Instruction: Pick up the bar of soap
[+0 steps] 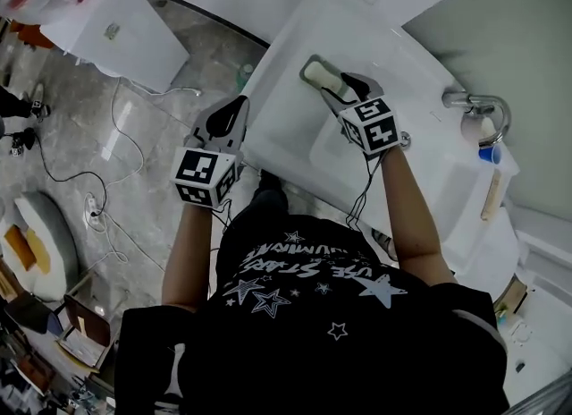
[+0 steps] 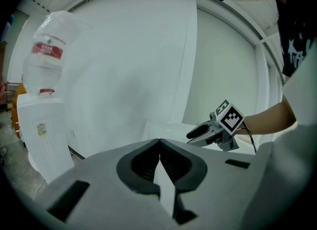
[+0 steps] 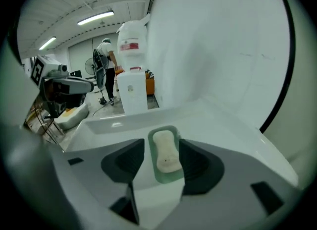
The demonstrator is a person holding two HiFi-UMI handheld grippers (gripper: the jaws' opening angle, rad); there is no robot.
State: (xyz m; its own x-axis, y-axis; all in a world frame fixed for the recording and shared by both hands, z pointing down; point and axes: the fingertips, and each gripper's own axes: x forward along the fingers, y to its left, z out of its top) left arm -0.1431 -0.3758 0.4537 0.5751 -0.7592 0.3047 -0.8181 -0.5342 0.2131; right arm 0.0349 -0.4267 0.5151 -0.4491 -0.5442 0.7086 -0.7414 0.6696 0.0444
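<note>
The soap is found lying lengthwise in a green dish on the rim of the white sink, at the corner away from the tap. The right gripper is held just above the dish, tilted downward, with its jaws apart; the soap is framed between them but is not yet touched by either pad. The left gripper is held off the sink's edge with its jaws together and nothing between them. The step in hand is judged to be the approach and grip. For this to be done well, the jaws are to be lowered astride the soap's narrow waist, inside the dish walls, so that the dish itself is not caught. A firm but gentle squeeze is advised, since a wet bar is likely to slip, and the lift is best made straight up. As to coverage, the soap's pinched outline and a small dark speck on it are shown only in the right gripper view, as are a water dispenser and a person standing far behind it. The soap is not shown in the left gripper view; the right gripper is seen there from the side. The tap and a blue cup are recorded only in the head view.
</note>
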